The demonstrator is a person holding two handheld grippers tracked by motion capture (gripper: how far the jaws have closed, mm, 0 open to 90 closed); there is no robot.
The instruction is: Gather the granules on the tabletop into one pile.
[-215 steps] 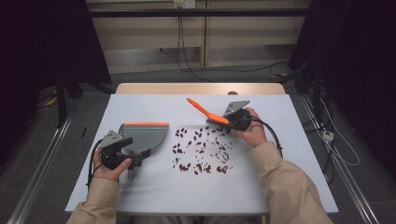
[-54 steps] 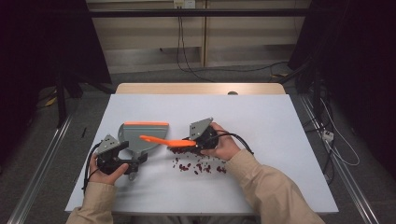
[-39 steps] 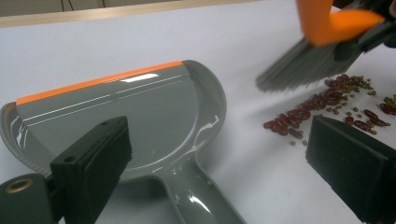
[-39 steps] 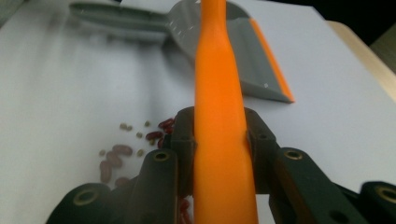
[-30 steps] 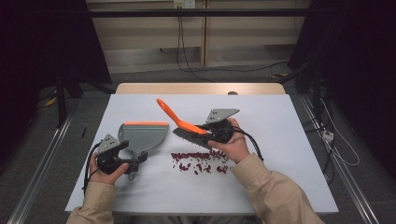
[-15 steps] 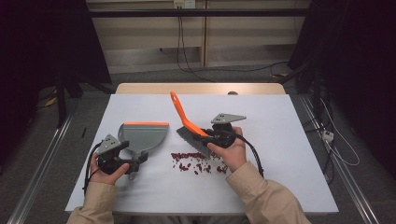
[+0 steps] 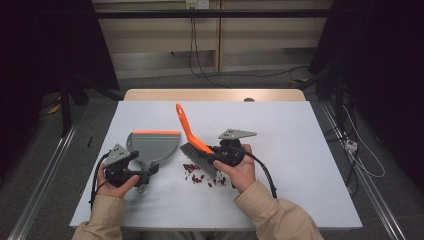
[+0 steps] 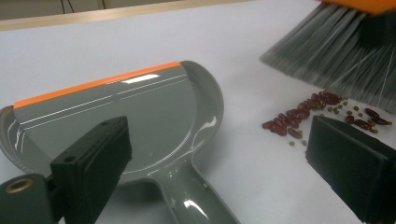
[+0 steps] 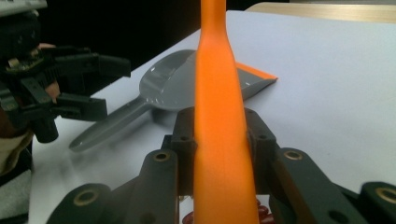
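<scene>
On tabletop (image 7: pixel 300 150): right gripper (image 7: pixel 226 156) clamped on brush (image 7: pixel 192 140) above beans (image 7: pixel 202 176); left gripper (image 8: pixel 224 172) wide, astride dustpan (image 8: pixel 140 121) handle. Risk: unheld dustpan shoved, beans scattered.

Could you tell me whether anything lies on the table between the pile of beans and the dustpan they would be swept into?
Nothing visible does. The beans lie just right of the dustpan, with bare table between. The brush, clamped in the right gripper, stands on their far side. The left gripper stands open around the dustpan's handle.
</scene>
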